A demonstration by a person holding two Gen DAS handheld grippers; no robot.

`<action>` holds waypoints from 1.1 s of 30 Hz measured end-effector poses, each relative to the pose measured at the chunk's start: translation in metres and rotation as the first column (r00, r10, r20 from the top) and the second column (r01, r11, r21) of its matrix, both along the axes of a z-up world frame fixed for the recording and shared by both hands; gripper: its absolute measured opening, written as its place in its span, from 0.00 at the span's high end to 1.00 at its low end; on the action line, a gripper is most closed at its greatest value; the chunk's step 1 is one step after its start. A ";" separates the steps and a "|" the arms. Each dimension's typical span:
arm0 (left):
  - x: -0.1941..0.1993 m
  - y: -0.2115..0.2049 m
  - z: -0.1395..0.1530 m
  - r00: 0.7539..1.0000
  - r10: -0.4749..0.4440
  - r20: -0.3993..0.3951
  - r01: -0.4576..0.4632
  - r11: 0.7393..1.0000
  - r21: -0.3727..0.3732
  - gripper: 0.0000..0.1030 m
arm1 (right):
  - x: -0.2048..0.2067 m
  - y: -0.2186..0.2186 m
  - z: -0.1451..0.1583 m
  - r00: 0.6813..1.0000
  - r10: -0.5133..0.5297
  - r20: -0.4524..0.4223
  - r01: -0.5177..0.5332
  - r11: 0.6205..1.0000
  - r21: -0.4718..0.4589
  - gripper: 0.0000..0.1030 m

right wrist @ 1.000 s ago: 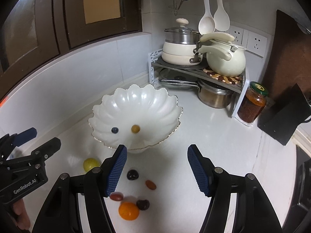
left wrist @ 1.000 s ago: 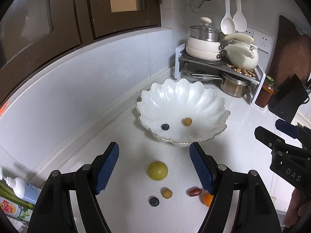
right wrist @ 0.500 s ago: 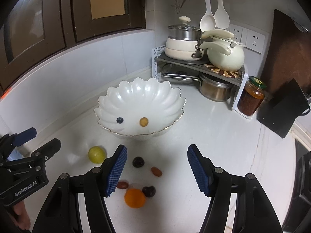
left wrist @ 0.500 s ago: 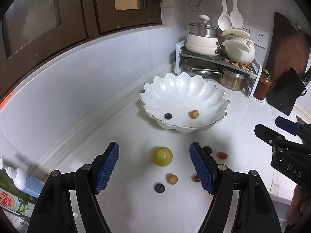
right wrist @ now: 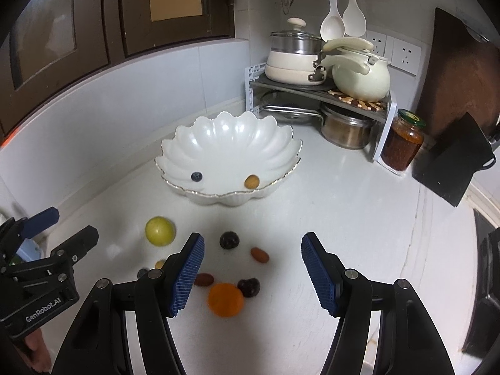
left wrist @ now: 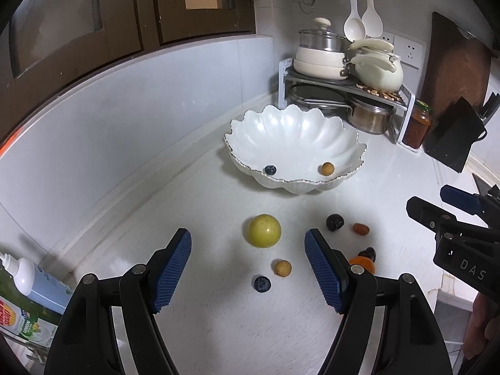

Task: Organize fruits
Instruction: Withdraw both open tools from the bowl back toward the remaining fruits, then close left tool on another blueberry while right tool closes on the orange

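bowl [right wrist: 231, 143] x1 | blueberries x2: in bowl [right wrist: 197, 176], on counter [left wrist: 262, 283] | sm. yellow-orange fruits x2 [right wrist: 251, 182] [left wrist: 282, 268] | green-yellow fruit [right wrist: 160, 230] x1 | orange [right wrist: 225, 299] x1 | dark cherries x2 [right wrist: 229, 240] [right wrist: 249, 287] | red-brown ovals x2 [right wrist: 260, 254] [right wrist: 203, 279]

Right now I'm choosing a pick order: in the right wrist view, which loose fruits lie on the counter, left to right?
Yellow-green fruit → dark plum → reddish date.

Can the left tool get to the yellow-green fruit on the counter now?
Probably yes. The left tool is open and empty, the yellow-green fruit lies just ahead, standing alone with nothing between.
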State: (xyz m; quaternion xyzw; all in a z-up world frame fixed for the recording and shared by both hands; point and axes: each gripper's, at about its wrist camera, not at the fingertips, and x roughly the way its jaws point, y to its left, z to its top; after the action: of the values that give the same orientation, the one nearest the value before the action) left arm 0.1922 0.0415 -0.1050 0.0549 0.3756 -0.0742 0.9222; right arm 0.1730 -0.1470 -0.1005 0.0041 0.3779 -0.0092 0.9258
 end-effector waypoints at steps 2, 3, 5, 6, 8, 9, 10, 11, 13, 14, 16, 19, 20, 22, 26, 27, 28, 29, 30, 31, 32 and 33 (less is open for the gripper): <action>-0.001 0.001 -0.004 1.000 -0.005 -0.006 0.005 1.000 -0.002 0.28 | -0.002 0.002 -0.004 1.000 0.001 -0.006 -0.001 1.000 -0.004 0.36; -0.001 0.001 -0.007 1.000 -0.008 -0.011 0.008 1.000 -0.005 0.28 | -0.003 0.003 -0.006 1.000 0.000 -0.009 0.000 1.000 -0.006 0.36; 0.000 0.003 -0.012 1.000 -0.011 -0.015 0.011 1.000 -0.006 0.28 | -0.005 0.005 -0.010 1.000 0.000 -0.017 0.000 1.000 -0.006 0.36; -0.001 0.003 -0.014 1.000 -0.013 -0.015 0.013 1.000 -0.004 0.28 | -0.005 0.006 -0.012 1.000 0.000 -0.019 0.000 1.000 -0.007 0.36; -0.002 0.003 -0.018 1.000 -0.017 -0.014 0.017 1.000 0.000 0.28 | -0.006 0.007 -0.016 1.000 -0.001 -0.024 0.001 1.000 -0.011 0.36; -0.002 0.004 -0.020 1.000 -0.018 -0.013 0.018 1.000 0.005 0.28 | -0.006 0.008 -0.018 1.000 -0.001 -0.027 0.001 1.000 -0.012 0.36; -0.003 0.004 -0.022 1.000 -0.019 -0.011 0.019 1.000 0.011 0.28 | -0.006 0.009 -0.020 1.000 0.000 -0.030 0.000 1.000 -0.013 0.36; -0.003 0.005 -0.025 1.000 -0.020 -0.011 0.020 1.000 0.015 0.28 | -0.006 0.010 -0.022 0.999 0.001 -0.033 -0.001 1.000 -0.015 0.36; -0.004 0.006 -0.029 1.000 -0.020 -0.014 0.020 1.000 0.015 0.28 | -0.006 0.011 -0.025 0.999 0.000 -0.038 -0.001 1.000 -0.016 0.36; -0.005 0.007 -0.031 1.000 -0.020 -0.016 0.020 1.000 0.013 0.28 | -0.006 0.012 -0.026 0.999 0.000 -0.040 -0.001 1.000 -0.015 0.36; -0.005 0.009 -0.035 1.000 -0.023 -0.020 0.023 1.000 0.006 0.28 | -0.006 0.014 -0.029 0.999 0.001 -0.045 -0.001 1.000 -0.015 0.36; -0.007 0.009 -0.042 0.999 -0.030 -0.024 0.030 0.999 0.012 0.28 | -0.006 0.016 -0.035 0.999 0.003 -0.052 -0.004 1.000 -0.018 0.36; -0.007 0.009 -0.044 0.999 -0.034 -0.026 0.034 0.999 0.013 0.28 | -0.006 0.017 -0.037 0.998 0.005 -0.056 -0.006 1.000 -0.020 0.36; -0.008 0.009 -0.048 0.999 -0.038 -0.032 0.039 0.999 0.014 0.28 | -0.007 0.019 -0.041 0.998 0.008 -0.063 -0.009 1.000 -0.021 0.36; -0.007 0.009 -0.057 0.998 -0.050 -0.040 0.051 0.998 0.022 0.28 | -0.007 0.021 -0.050 0.997 0.011 -0.078 -0.012 1.000 -0.020 0.36; -0.007 0.009 -0.059 0.998 -0.054 -0.040 0.055 0.998 0.024 0.28 | -0.007 0.021 -0.052 0.997 0.010 -0.080 -0.012 1.000 -0.021 0.36; -0.006 0.009 -0.060 0.998 -0.057 -0.041 0.059 0.998 0.026 0.28 | -0.008 0.021 -0.055 0.996 0.011 -0.084 -0.013 1.000 -0.022 0.36; -0.006 0.008 -0.062 0.997 -0.062 -0.041 0.063 0.998 0.030 0.28 | -0.008 0.021 -0.057 0.996 0.012 -0.087 -0.014 1.000 -0.022 0.36; -0.006 0.008 -0.064 0.997 -0.066 -0.041 0.067 0.997 0.034 0.28 | -0.008 0.022 -0.059 0.996 0.012 -0.090 -0.014 1.000 -0.023 0.36; -0.007 0.007 -0.066 0.997 -0.070 -0.041 0.071 0.997 0.036 0.28 | -0.007 0.021 -0.060 0.996 0.012 -0.092 -0.014 1.000 -0.022 0.36; -0.007 0.007 -0.068 0.996 -0.075 -0.041 0.076 0.996 0.037 0.28 | -0.007 0.021 -0.062 0.996 0.013 -0.093 -0.015 1.000 -0.022 0.36; -0.006 0.007 -0.070 0.996 -0.078 -0.041 0.080 0.996 0.038 0.28 | -0.007 0.021 -0.063 0.996 0.013 -0.094 -0.015 1.000 -0.022 0.36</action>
State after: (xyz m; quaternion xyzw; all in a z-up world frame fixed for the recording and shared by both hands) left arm 0.1858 0.0482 -0.1746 0.0867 0.3925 -0.1041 0.9097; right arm 0.1659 -0.1258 -0.1637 -0.0097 0.4207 -0.0074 0.9071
